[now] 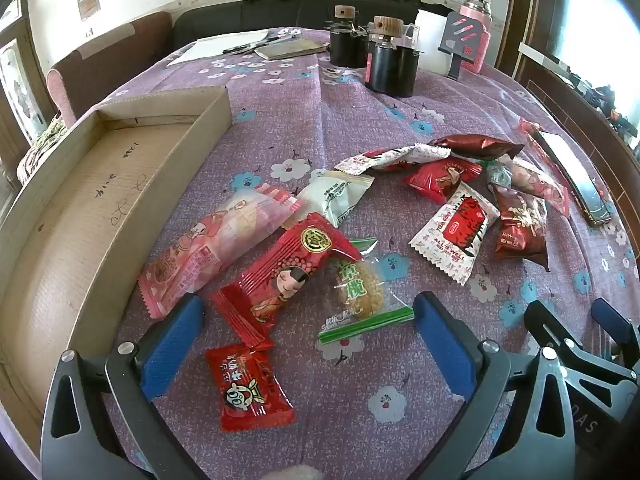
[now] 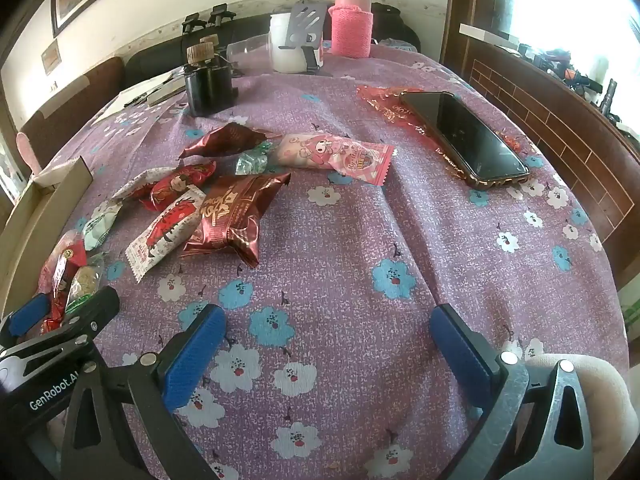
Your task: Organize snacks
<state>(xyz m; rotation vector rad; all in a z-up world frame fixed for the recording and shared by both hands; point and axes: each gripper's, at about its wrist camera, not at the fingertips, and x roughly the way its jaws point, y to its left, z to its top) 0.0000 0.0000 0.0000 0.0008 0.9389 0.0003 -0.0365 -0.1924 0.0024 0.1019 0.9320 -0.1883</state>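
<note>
Each tool (image 1: 306,340) has blue pads (image 1: 172,350), black arms, silver screws.

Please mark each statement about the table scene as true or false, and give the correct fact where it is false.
1. The cardboard box has no snacks inside. True.
2. The left tool is shut on a red packet. False: its jaws stand wide open and grip nothing; the small red packet lies on the cloth between them.
3. The phone lies partly on a red wrapper. True.
4. The right tool holds the dark red packet. False: it is open over bare tablecloth, and that packet lies farther away.
5. The pink bottle lies on its side. False: it stands upright at the far end of the table.
</note>
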